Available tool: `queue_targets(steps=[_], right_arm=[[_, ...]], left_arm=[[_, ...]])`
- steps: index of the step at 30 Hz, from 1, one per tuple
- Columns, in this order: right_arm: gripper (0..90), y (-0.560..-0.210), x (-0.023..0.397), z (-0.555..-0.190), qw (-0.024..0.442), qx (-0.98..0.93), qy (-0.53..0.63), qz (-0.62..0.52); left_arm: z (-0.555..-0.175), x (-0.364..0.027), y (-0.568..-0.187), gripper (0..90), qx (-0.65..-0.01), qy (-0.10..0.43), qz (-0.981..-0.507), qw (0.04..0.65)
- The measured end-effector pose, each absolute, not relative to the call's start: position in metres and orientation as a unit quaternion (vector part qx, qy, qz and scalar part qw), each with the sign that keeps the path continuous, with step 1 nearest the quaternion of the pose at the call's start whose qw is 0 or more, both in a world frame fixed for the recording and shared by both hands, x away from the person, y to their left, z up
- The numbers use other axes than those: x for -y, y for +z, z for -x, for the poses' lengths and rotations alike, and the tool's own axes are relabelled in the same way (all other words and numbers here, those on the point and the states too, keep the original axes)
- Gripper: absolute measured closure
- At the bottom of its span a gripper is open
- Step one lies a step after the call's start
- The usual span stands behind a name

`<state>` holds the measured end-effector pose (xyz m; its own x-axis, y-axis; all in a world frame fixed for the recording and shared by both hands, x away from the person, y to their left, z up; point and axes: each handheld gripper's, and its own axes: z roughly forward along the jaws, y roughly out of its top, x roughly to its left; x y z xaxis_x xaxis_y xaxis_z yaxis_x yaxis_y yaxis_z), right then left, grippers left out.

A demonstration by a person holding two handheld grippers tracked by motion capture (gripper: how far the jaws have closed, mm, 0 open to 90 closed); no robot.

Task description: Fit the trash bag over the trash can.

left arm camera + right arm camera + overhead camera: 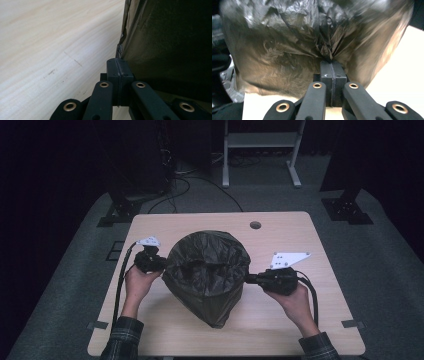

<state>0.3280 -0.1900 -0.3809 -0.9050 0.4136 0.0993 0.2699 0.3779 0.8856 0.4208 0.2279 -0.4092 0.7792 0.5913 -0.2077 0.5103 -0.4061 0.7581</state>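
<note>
We've got the black plastic bag (207,275) sitting puffed up at the centre of the frame on the light wooden table (300,227), its narrow end pointing toward the bottom edge. At centre left, our left gripper (161,263) is clamped on the bag's edge, jaws pressed together on the film. At centre right, our right gripper (248,279) has its jaws together too, pinching a gathered fold of the bag's side.
</note>
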Motion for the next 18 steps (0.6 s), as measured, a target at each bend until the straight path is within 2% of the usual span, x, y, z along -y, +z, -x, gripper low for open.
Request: queue_targets(steps=[12,18], right_arm=[[90.0,-0.419,0.183,-0.338,0.063,-0.855,0.460,-0.231],[90.0,-0.431,0.184,-0.345,0.067,-0.862,0.437,-0.248]], left_arm=[[-0.427,-0.229,-0.432,90.0,-0.353,0.029,-0.838,0.415],[-0.428,-0.223,-0.445,90.0,-0.357,0.029,-0.857,0.370]])
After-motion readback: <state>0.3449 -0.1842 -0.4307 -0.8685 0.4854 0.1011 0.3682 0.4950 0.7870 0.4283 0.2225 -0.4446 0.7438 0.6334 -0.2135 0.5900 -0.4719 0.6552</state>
